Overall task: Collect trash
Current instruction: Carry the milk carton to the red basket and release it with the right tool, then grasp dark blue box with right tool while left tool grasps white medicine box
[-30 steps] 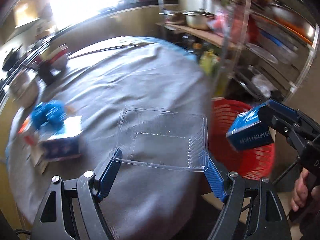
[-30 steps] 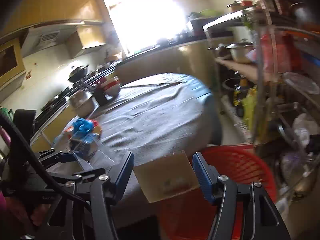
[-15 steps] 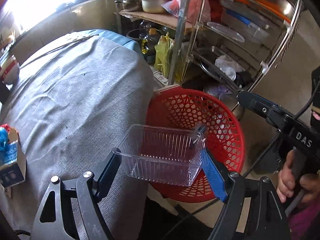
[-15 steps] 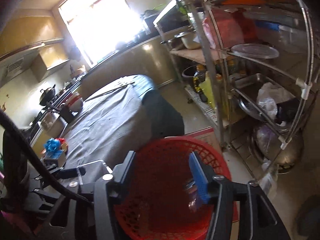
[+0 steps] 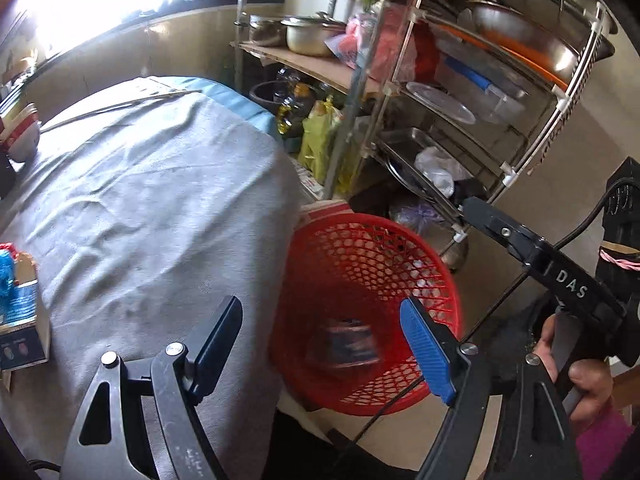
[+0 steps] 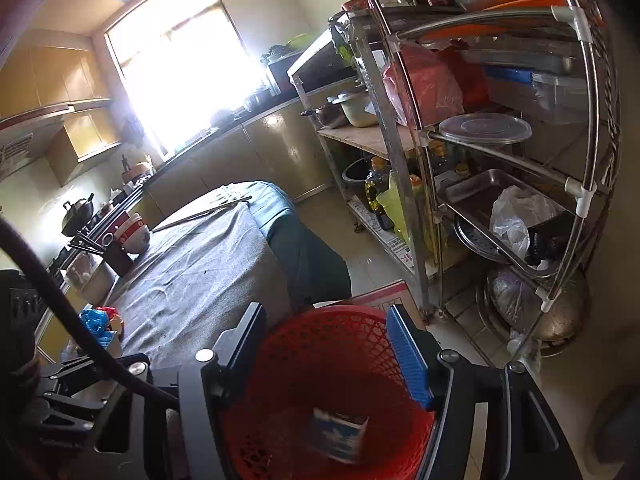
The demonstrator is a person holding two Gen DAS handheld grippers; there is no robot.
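A red mesh basket (image 5: 360, 248) stands on the floor beside the table's edge. A blue box (image 5: 346, 346) lies blurred at its bottom, and the right wrist view shows the box (image 6: 340, 432) in the basket (image 6: 320, 360) too. My left gripper (image 5: 320, 312) is open above the basket's near rim, with nothing seen between its fingers. My right gripper (image 6: 325, 316) hangs over the basket with its jaws opening and nothing between them. From the left wrist view it (image 5: 500, 228) reaches in from the right. A blue bag and carton (image 5: 16, 300) lie on the grey tablecloth (image 5: 160, 200).
A metal rack (image 5: 460, 120) full of pots, lids and bags stands just behind the basket. A cardboard box (image 6: 384, 292) sits between basket and rack. Bowls (image 6: 132, 232) stand at the table's far side. A person's hand (image 5: 580, 380) grips the right tool.
The clear plastic tray that sat between my left fingers is gone from them. The blue box, held by the right gripper a second ago, now lies in the basket. Both views swung toward the basket.
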